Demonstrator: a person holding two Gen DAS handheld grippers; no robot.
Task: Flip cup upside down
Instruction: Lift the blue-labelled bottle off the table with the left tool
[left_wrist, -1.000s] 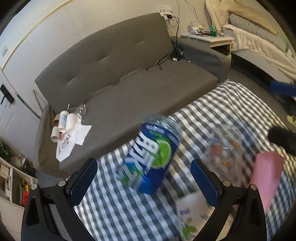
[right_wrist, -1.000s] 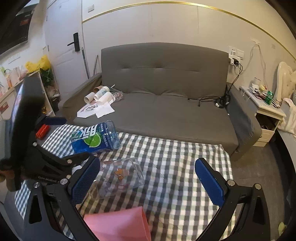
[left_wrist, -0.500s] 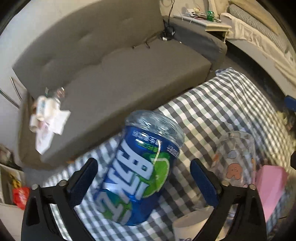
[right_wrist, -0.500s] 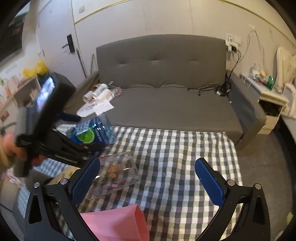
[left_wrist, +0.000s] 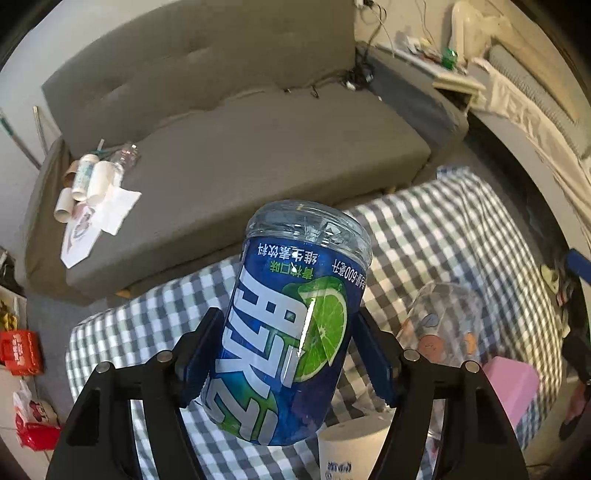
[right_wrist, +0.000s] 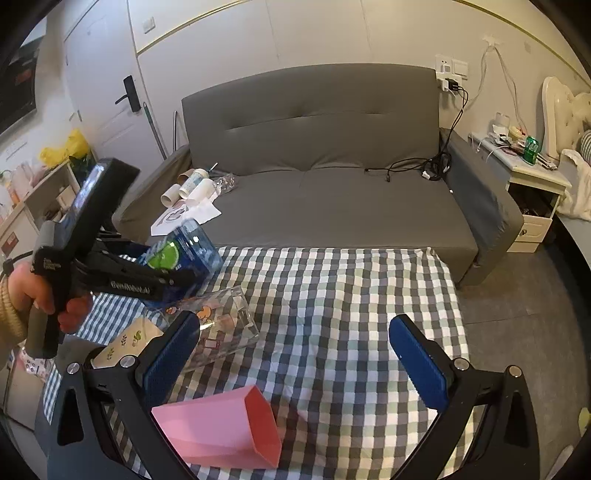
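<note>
A blue plastic cup with a lime label (left_wrist: 291, 332) is clamped between the blue pads of my left gripper (left_wrist: 288, 354). Its closed clear base points away from the camera, up and toward the sofa, and it hangs above the checked tablecloth (left_wrist: 461, 236). In the right wrist view the same cup (right_wrist: 181, 254) sits in the left gripper (right_wrist: 177, 277) at the table's left side. My right gripper (right_wrist: 295, 354) is open and empty over the cloth (right_wrist: 332, 314).
A clear cartoon-print glass (right_wrist: 218, 325) lies on its side on the cloth, also in the left wrist view (left_wrist: 443, 332). A pink box (right_wrist: 221, 428) lies near the front edge. A white paper cup (left_wrist: 354, 450) stands close by. A grey sofa (right_wrist: 332, 184) is behind the table.
My left gripper has closed its pads onto the blue cup, which now sits deeper between the fingers. The right gripper has stayed open and shifted slightly.
</note>
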